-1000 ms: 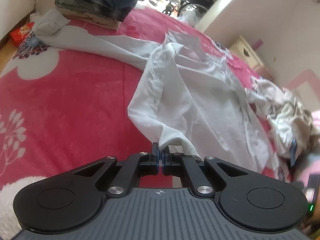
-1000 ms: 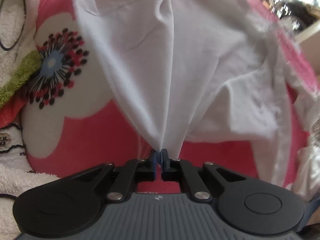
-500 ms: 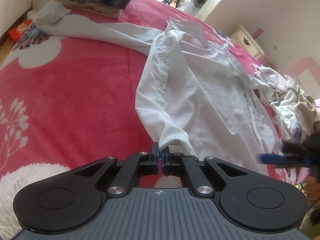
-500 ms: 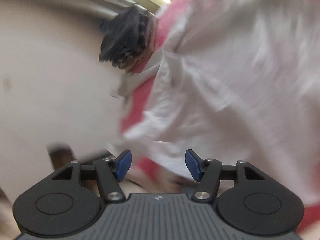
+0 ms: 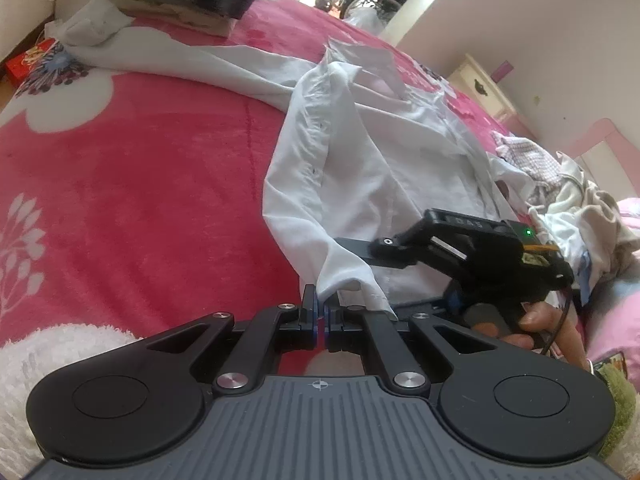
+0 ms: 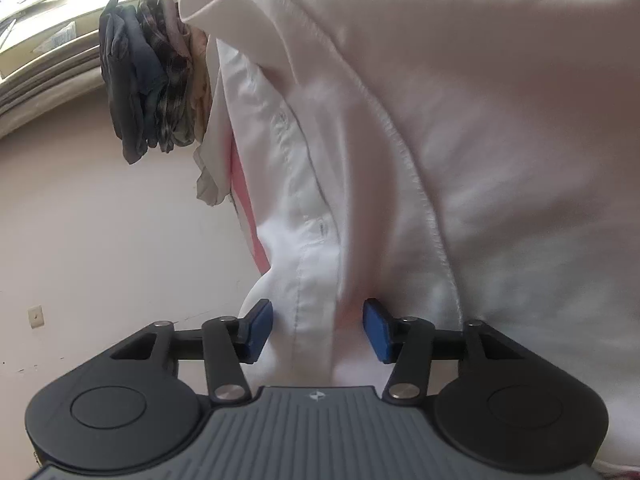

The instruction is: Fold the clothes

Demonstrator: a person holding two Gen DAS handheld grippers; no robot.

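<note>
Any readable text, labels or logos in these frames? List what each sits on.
No text reads cleanly.
Pale lettering on right tool body: too blurred.
Print on red box: too small.
On left tool: crosshair mark only, no letters.

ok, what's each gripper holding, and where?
Left gripper pinches the white shirt at its near hem edge. Right gripper is open, straddling the button placket, holding nothing.

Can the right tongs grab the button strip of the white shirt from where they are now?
Probably yes. The right tongs are open, and the white shirt has its button strip lying right between the blue pads. Nothing blocks it; they only need to close.
</note>
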